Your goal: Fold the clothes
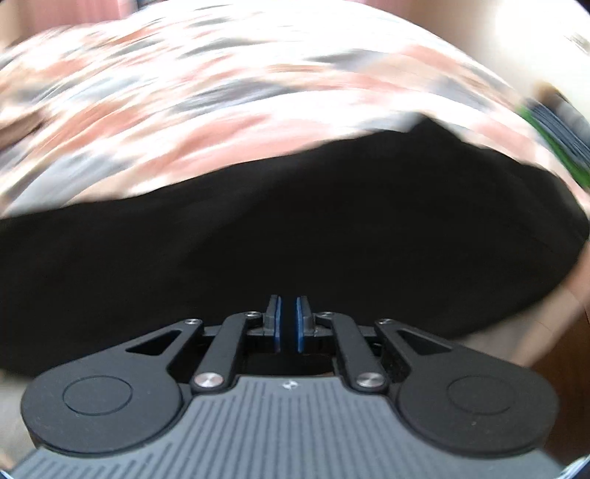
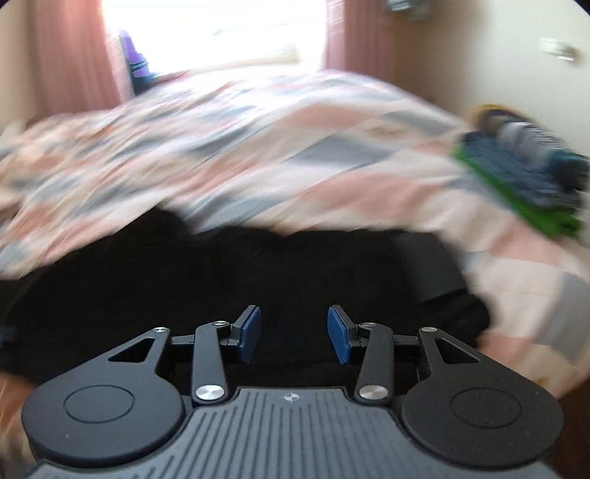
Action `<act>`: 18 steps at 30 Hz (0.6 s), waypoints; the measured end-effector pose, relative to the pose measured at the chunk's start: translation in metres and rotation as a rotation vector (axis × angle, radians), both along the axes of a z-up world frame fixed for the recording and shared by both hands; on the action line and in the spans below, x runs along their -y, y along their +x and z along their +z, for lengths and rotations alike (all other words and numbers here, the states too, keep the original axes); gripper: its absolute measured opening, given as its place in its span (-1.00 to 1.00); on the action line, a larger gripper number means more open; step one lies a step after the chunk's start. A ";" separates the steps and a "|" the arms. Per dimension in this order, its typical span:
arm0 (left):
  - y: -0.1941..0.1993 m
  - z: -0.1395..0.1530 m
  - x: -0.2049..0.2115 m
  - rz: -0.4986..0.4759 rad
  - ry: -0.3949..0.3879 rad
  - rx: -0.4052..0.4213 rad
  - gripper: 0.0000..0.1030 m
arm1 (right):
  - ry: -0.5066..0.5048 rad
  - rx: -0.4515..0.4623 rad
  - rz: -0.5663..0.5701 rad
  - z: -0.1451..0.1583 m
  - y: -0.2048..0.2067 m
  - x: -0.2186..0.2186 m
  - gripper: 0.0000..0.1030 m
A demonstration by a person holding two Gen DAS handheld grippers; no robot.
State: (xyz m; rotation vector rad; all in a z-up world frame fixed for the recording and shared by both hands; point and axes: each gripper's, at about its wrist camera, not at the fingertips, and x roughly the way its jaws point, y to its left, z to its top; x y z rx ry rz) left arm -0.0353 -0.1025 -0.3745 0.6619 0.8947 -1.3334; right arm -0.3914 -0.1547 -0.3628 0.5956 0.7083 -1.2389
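Nearest in the left wrist view, the left claw [image 1: 288, 320] has its blue pads drawn almost together, leaving only a thin dark slit; whether a layer of cloth is pinched in that slit cannot be told, since the cloth behind is just as dark. In the right wrist view the right claw [image 2: 294, 333] stands wide, its blue pads well apart and nothing between them. Directly beneath and ahead of both lies the black, soft, crumpled garment [image 2: 239, 280], spread on the bed with its long axis running left to right across both views, so each claw faces one of its long sides rather than an end. Both appear to hover low over the near edge, tilted slightly downward (heavy blur suggests quick motion). Beyond the garment is the pink, grey and white patchwork bedcover [image 2: 295, 147], then, to the far right, a stack of folded green and blue clothes [image 2: 523, 177], and last the bright window with pink curtains [image 2: 217, 33].
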 end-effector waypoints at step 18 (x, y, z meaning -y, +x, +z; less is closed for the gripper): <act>0.089 0.032 -0.042 0.022 0.081 0.133 -0.22 | 0.083 0.029 -0.242 0.027 0.070 -0.026 0.52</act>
